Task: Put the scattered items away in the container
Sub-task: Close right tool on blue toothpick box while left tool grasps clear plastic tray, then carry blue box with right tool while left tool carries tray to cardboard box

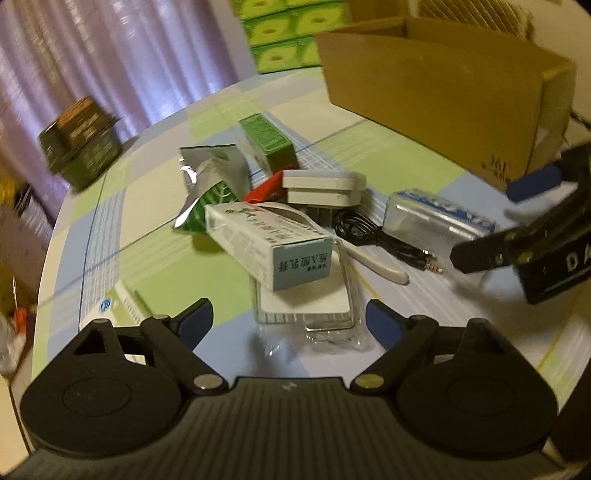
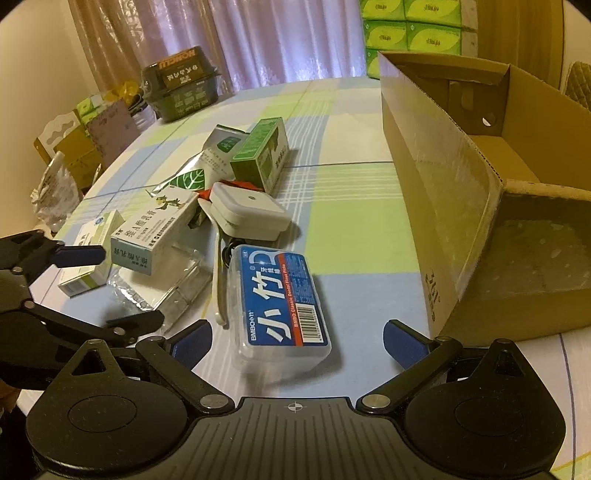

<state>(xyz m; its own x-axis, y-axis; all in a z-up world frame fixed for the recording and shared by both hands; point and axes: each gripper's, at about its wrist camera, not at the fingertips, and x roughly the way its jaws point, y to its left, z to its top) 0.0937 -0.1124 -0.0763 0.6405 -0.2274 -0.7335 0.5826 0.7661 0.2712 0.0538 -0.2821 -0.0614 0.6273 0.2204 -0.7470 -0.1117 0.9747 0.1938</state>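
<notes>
A pile of small items lies on the checked tablecloth. In the right wrist view my right gripper is open just in front of a blue-labelled dental floss box. Behind that box are a white square charger, a pale blue medicine carton, a green carton and a foil pouch. The open cardboard box stands to the right. My left gripper is open and empty, close to the pale blue carton and a clear plastic case. A black cable lies beside the floss box.
A dark green instant-noodle pack sits at the table's far left edge. Green tissue packs are stacked behind the cardboard box. A small white-green carton lies near the left gripper. Bags and boxes crowd the floor at left. Purple curtains hang behind.
</notes>
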